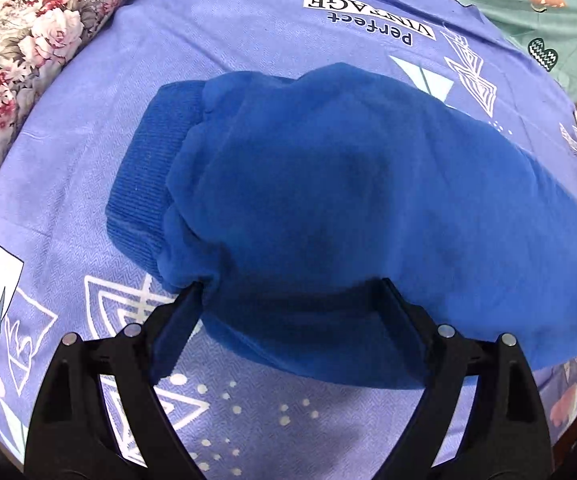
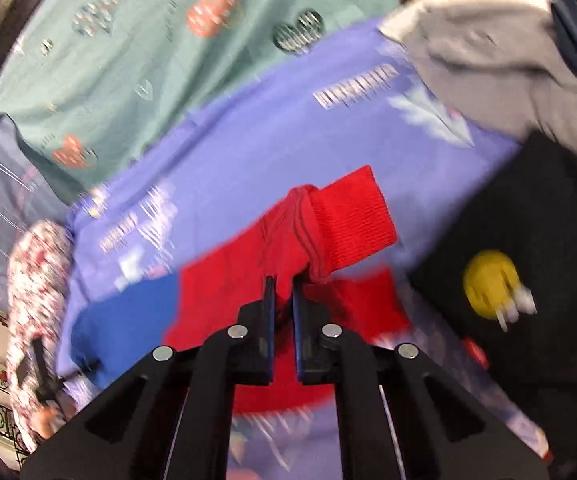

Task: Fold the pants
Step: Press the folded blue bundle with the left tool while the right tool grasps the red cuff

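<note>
1. Gripping red cloth: right gripper [image 2: 284, 280] with both fingers [image 2: 269, 312] drawn nearly together, a fold of the red half of the pants [image 2: 288, 240] pinched between them and lifted.
2. Spread wide: left gripper [image 1: 292, 284], fingers [image 1: 180, 328] well apart, tips touching the near edge of the blue leg [image 1: 328, 184], nothing clamped between them.
3. Directly ahead of the left gripper: blue leg lying as a rumpled mound on the purple sheet [image 1: 248, 32], ribbed cuff [image 1: 148, 176] ahead and to the left.
4. At the right edge of the left view: a sliver of red cloth, blurred, touching the blue.
5. Just beyond the right fingertips: red ribbed cuff [image 2: 348, 220], hanging over the bunched red cloth; blue leg joined to it on the left, lower down.
6. Under both grippers and all of the pants: purple sheet with white printed shapes and lettering.
7. To the right of the right gripper: black cloth [image 2: 528, 240] with a yellow round print [image 2: 488, 284], blurred.
8. Ahead and right of the right gripper: grey garment [image 2: 480, 48] heaped past the black cloth.
9. Far left of the left gripper: flowered quilt [image 1: 28, 40] along the sheet's edge.
10. Farthest ahead in both views: green sheet [image 2: 148, 40] with orange and dark prints, beyond the purple one.
</note>
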`<act>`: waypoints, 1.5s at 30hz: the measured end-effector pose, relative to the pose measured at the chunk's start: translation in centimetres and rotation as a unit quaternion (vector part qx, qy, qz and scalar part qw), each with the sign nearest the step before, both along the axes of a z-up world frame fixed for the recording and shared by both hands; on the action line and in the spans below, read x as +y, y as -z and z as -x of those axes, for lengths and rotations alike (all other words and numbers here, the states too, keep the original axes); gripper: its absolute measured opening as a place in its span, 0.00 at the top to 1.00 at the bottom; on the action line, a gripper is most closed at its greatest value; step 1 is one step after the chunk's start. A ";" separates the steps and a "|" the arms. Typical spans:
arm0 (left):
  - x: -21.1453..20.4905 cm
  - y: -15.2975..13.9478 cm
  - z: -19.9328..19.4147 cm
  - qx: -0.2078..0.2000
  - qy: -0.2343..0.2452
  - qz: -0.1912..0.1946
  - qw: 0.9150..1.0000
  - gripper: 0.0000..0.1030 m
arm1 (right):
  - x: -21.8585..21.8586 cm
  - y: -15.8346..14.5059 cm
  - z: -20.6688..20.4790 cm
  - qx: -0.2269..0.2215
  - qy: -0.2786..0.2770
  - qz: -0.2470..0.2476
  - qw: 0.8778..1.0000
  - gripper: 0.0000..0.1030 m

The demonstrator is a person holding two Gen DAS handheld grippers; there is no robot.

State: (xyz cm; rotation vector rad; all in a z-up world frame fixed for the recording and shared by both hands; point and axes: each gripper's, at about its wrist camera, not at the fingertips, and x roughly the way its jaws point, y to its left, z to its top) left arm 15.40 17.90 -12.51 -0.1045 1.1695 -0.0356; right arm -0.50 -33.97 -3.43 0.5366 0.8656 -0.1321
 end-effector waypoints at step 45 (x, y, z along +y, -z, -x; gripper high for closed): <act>-5.5 -5.1 -5.9 -0.087 0.004 -0.037 0.995 0.13 | 16.1 0.3 -12.9 -0.046 -0.176 0.066 0.981 0.77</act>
